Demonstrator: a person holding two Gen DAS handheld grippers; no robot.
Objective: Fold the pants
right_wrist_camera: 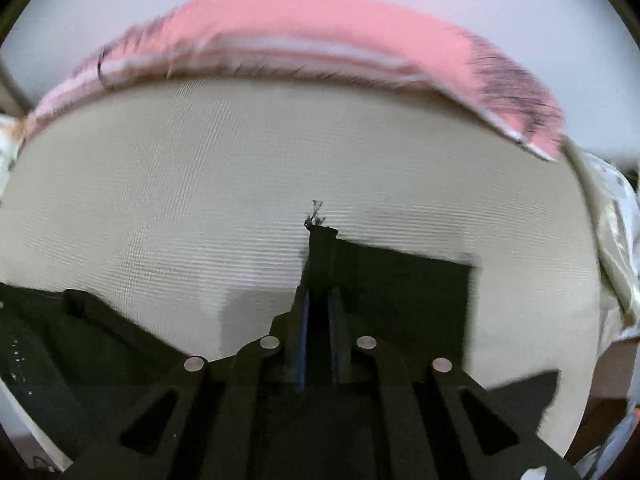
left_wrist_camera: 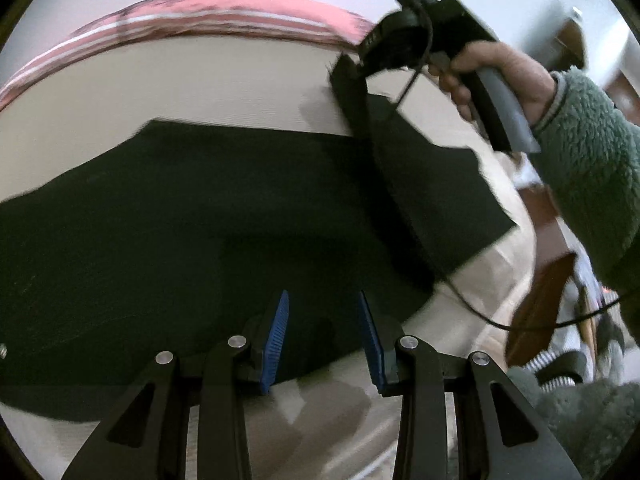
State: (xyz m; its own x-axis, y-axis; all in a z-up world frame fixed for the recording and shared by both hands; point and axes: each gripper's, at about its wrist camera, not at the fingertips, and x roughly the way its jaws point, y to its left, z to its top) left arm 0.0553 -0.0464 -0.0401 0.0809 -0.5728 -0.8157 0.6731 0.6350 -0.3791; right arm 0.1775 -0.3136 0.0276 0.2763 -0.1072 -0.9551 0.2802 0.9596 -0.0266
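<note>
Dark pants (left_wrist_camera: 180, 220) lie spread across a beige bed (left_wrist_camera: 200, 80). My left gripper (left_wrist_camera: 324, 320) hovers low over their near edge, its blue pads (left_wrist_camera: 276, 336) apart with nothing pinched. At the upper right, a hand (left_wrist_camera: 500, 68) holds my right gripper (left_wrist_camera: 354, 66), which lifts one end of the pants off the bed. In the right wrist view, the right gripper (right_wrist_camera: 318, 300) is shut on a fold of the dark pants (right_wrist_camera: 400, 288). A frayed tip of cloth sticks out past its pads. The lifted cloth hangs down to the right.
A pink striped blanket (left_wrist_camera: 240, 4) (right_wrist_camera: 320, 20) runs along the far edge of the bed (right_wrist_camera: 200, 180). A green fleece sleeve (left_wrist_camera: 592, 140) and a black cable (left_wrist_camera: 472, 304) cross the right side. Brown wooden furniture (left_wrist_camera: 536, 308) stands beyond the bed's right edge.
</note>
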